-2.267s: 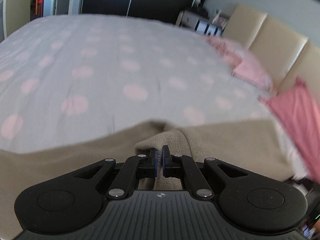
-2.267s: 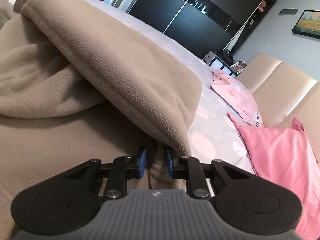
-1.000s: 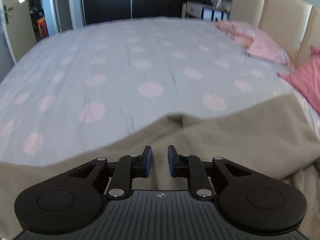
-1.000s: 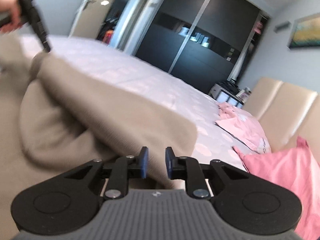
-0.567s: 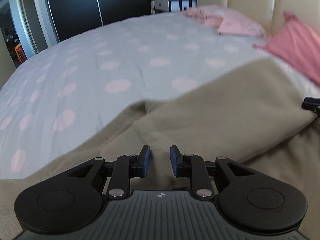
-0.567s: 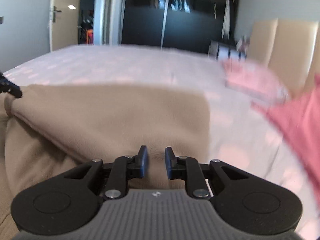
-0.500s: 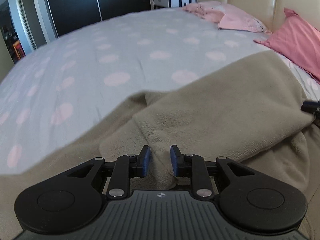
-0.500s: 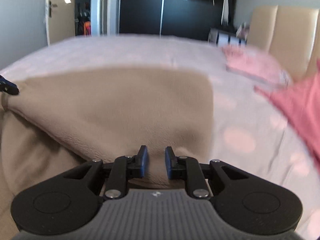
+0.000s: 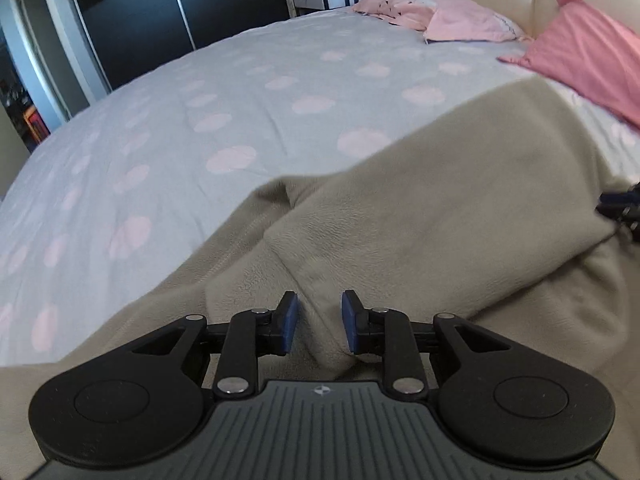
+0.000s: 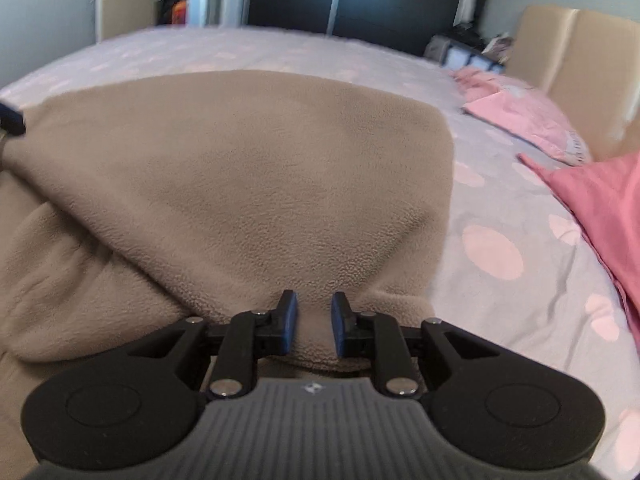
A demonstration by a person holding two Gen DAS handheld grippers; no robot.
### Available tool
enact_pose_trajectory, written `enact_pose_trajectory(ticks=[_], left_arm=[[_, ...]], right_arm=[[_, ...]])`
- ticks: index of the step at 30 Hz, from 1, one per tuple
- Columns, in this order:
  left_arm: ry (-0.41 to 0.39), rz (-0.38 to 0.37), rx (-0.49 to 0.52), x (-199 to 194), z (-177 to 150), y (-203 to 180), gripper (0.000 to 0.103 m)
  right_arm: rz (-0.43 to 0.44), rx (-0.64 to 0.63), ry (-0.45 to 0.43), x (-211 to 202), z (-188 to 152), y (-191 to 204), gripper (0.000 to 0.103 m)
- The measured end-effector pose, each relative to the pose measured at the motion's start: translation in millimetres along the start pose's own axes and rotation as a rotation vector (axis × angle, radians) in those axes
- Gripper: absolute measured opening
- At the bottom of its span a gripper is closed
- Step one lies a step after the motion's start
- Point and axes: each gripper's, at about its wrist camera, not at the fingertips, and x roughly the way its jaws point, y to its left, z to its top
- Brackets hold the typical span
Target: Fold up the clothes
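Observation:
A beige fleece garment (image 9: pixel 440 208) lies on the bed with one part folded over the rest; it also fills the right wrist view (image 10: pixel 248 176). My left gripper (image 9: pixel 316 322) is open, its jaws a little apart over a ridge of the fleece near one end of the fold. My right gripper (image 10: pixel 313 320) is open too, with a bump of fleece between the jaws at the other end. The right gripper's tip shows at the right edge of the left wrist view (image 9: pixel 620 204).
The bed sheet (image 9: pixel 200 120) is pale grey with pink dots. Pink pillows (image 9: pixel 592 52) and a cream headboard (image 10: pixel 580 56) lie on the right. Dark wardrobe doors (image 9: pixel 160 12) and a doorway stand beyond the bed's far side.
Both grippers let go of the fleece after laying the fold down and now stand open. Since half a second ago the views have shifted only slightly.

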Motion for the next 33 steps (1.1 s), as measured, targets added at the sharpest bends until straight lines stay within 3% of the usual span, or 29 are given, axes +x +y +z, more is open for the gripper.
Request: enact_pose_trajectory(ticks=[3,4,8,13,15,18,25,27,29,33], left_arm=[[-0.048,-0.024,-0.042,-41,16,3,0.023],[-0.066,-0.025,-0.046,-56,20,3,0.023],[-0.127,-0.046,-0.076,-114,29,-2,0.028],[-0.163,-0.049,-0.106,-173,21,-2,0.034],[-0.175,-0.006,-0.114,-191,13,4,0.041],[-0.177,0.067,-0.157,-216,-5,28,0.043],[-0.168,0.274,-0.421,-265,-67,123,0.043],[-0.199,0.354,-0.462,-280,-82,145,0.044],[-0.231,0.418,-0.587,-293,-101,171,0.049],[-0.295,0.445,-0.833,-297,-142,223,0.05]], right_arm=[[0.105,0.031,-0.011,-35,25,-14,0.033],[0.149,0.03,-0.019,-50,35,-16,0.041],[0.227,0.006,-0.028,-110,69,-7,0.042],[0.261,-0.006,-0.022,-176,94,19,0.046],[0.272,0.01,-0.009,-195,101,28,0.048],[0.297,0.035,-0.002,-221,105,48,0.052],[0.328,0.052,0.002,-251,93,84,0.054],[0.342,0.079,-0.006,-258,92,90,0.054],[0.361,0.104,-0.029,-265,89,97,0.056],[0.402,0.104,-0.061,-276,78,121,0.061]])
